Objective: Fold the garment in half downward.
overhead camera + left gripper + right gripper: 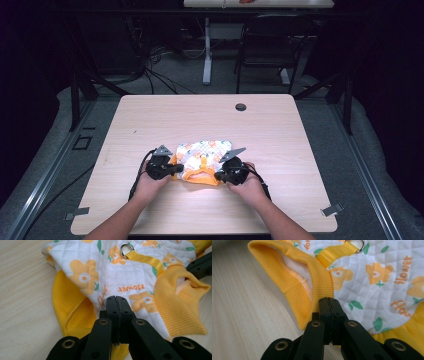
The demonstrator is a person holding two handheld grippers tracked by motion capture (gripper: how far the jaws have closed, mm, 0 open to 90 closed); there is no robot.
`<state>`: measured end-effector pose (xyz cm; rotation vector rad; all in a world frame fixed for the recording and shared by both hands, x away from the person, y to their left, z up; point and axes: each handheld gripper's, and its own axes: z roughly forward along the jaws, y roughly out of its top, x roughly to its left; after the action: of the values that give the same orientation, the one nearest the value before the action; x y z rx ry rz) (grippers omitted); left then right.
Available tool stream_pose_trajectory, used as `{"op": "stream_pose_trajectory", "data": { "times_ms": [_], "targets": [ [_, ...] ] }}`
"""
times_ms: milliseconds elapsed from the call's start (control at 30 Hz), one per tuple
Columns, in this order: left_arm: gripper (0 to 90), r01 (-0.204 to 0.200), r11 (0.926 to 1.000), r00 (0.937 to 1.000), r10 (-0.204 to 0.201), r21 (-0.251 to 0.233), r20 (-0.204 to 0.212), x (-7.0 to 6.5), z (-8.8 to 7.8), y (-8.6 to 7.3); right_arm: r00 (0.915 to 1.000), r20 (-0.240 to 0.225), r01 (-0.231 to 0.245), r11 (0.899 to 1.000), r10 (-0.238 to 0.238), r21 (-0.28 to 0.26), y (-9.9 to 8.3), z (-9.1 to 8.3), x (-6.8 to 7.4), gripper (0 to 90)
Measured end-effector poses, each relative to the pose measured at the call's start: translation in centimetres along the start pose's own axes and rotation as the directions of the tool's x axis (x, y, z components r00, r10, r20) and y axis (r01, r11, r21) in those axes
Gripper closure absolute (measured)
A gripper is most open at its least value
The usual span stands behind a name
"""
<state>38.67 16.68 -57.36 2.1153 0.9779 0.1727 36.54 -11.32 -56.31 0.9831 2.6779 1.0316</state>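
Observation:
A small quilted white garment point(205, 155) with orange flowers and yellow trim lies on the near middle of the wooden table point(200, 115). My left gripper point(179, 169) is shut on its left edge; in the left gripper view the jaws point(116, 300) meet on the white quilted fabric point(95, 270) beside a yellow sleeve point(72, 312). My right gripper point(218, 175) is shut on the right edge, its jaws point(328, 301) closed at the ribbed yellow collar point(297, 282). A yellow strap with a metal ring point(126, 250) point(357, 243) lies on top of the garment.
A round cable hole point(241, 107) sits near the table's far edge. Metal clips point(332, 210) stick out at the near corners. A black chair point(270, 40) and another desk's leg point(207, 50) stand on the floor beyond. The right gripper's jaw point(200, 263) shows in the left gripper view.

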Motion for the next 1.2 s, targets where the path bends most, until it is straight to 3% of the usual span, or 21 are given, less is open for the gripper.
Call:
{"op": "stream_pose_trajectory", "data": {
  "times_ms": [133, 333, 700, 933, 1100, 1133, 1200],
  "targets": [
    [90.0, 0.032, 0.9993, 0.9995, -0.033, -0.020, -0.005, 0.3, 0.2, 0.0, 0.9999, 0.008, -0.007, 1.000, 0.007, 0.001, 0.4, 0.2, -0.4, 90.0],
    [89.9, 0.045, 0.9982, 0.9989, -0.046, -0.040, -0.011, 0.3, -0.1, 0.2, 0.9996, 0.015, -0.023, 1.000, 0.023, -0.016, 0.7, 0.2, -0.5, 89.6],
    [89.9, 0.024, 0.9961, 0.9997, -0.024, -0.085, -0.006, -0.2, -2.9, 0.2, 0.9990, 0.042, 0.015, 0.997, -0.012, -0.070, 1.0, -2.8, 0.2, 88.5],
    [89.8, -0.021, 0.9952, 0.9998, 0.021, -0.096, -0.004, -0.7, -5.4, -0.8, 0.9972, 0.073, 0.020, 0.997, -0.014, -0.080, -0.5, -4.8, 0.4, 87.4],
    [89.8, -0.013, 0.9945, 0.9998, 0.011, -0.104, -0.015, -0.7, -6.2, -2.2, 0.9953, 0.096, 0.011, 0.997, -0.003, -0.083, -1.8, -5.8, 0.2, 87.4],
    [89.8, 0.013, 0.9933, 0.9998, -0.015, -0.115, -0.012, -0.7, -6.4, -2.9, 0.9952, 0.098, 0.000, 0.997, 0.008, -0.081, -2.5, -6.0, 0.2, 87.1],
    [89.7, 0.022, 0.9927, 0.9997, -0.023, -0.118, -0.009, -0.6, -6.6, -3.5, 0.9947, 0.102, -0.003, 0.997, 0.011, -0.082, -3.1, -6.2, 0.3, 87.0]
  ]
}}
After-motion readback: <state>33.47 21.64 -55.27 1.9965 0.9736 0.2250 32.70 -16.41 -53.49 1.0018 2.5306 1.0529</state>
